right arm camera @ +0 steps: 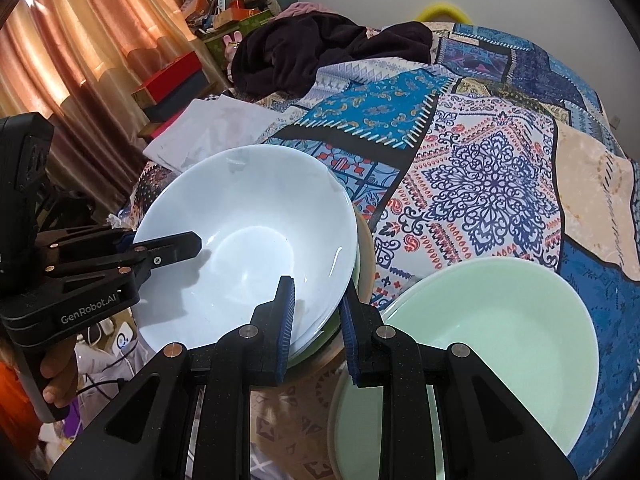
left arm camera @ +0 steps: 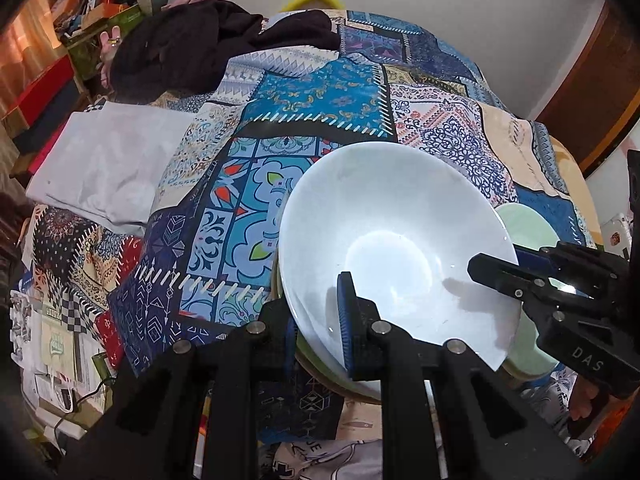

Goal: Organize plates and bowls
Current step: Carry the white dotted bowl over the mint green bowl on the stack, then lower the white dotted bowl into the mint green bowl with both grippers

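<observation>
A white bowl [left arm camera: 396,240] sits on a stack of dishes on the patterned bedspread; it also shows in the right wrist view [right arm camera: 248,236]. My left gripper [left arm camera: 316,328] straddles its near rim, one finger inside, one outside, and is shut on it. My right gripper [right arm camera: 316,328] straddles the bowl's opposite rim with its pads a little apart from it, so it is open. In the left wrist view the right gripper [left arm camera: 516,276] comes in from the right over the rim. Pale green dishes [right arm camera: 480,344] lie beside the stack on the right.
The patchwork bedspread [right arm camera: 480,184] covers the bed. A white folded cloth [left arm camera: 112,160] and dark clothing [left arm camera: 192,48] lie at the far left. Boxes [right arm camera: 172,76] and curtains [right arm camera: 80,40] stand beyond the bed's left side.
</observation>
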`<state>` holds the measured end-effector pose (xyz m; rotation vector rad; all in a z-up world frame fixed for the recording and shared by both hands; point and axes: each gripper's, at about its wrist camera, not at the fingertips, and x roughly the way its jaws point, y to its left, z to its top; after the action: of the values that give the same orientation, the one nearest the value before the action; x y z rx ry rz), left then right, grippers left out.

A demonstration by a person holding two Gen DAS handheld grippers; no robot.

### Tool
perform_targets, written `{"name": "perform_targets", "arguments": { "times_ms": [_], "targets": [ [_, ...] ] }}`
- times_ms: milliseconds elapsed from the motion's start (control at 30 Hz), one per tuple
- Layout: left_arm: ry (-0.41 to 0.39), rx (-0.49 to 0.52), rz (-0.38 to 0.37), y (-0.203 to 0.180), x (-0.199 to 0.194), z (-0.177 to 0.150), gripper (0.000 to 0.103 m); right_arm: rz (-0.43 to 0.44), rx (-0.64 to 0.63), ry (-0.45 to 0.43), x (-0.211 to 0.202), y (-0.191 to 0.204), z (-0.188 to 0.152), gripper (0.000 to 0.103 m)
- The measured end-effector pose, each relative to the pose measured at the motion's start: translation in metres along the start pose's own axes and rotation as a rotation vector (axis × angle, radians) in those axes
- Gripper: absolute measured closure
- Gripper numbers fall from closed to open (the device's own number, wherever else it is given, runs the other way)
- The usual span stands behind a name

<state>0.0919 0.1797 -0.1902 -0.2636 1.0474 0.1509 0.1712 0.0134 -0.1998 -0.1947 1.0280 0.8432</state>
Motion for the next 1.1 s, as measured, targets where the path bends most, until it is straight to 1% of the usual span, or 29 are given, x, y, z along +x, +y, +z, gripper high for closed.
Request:
{"name": "perform_targets", "arguments": {
  "times_ms": [200, 433, 700, 833, 967, 1067, 1100],
  "targets": [
    [0.002, 0.018, 0.012, -0.001, 0.001, -0.002, 0.085, 0.002, 0.003, -0.003, -0.001, -0.002, -0.001, 0.083],
    [0.031, 0.049, 0.020, -0.006, 0.008, -0.006, 0.085, 0.013, 0.014, 0.002, -0.003, -0.003, -0.002, 0.082],
    [0.035, 0.083, 0.046, -0.012, 0.011, -0.006, 0.084, -0.003, 0.013, 0.000, -0.005, -0.009, -0.005, 0.080],
    [0.041, 0.073, 0.047, -0.014, 0.009, -0.003, 0.079, -0.005, 0.012, -0.009, -0.009, -0.009, -0.005, 0.080],
    [0.026, 0.096, 0.072, -0.021, 0.004, 0.000, 0.073, -0.002, 0.015, -0.019, -0.012, -0.010, -0.004, 0.080],
    [-0.009, 0.120, 0.111, -0.027, -0.002, 0.004, 0.065, -0.002, 0.016, -0.022, -0.014, -0.010, -0.005, 0.080],
    [-0.022, 0.123, 0.123, -0.028, -0.005, 0.004, 0.059, -0.003, 0.016, -0.023, -0.015, -0.010, -0.004, 0.080]
  ]
}}
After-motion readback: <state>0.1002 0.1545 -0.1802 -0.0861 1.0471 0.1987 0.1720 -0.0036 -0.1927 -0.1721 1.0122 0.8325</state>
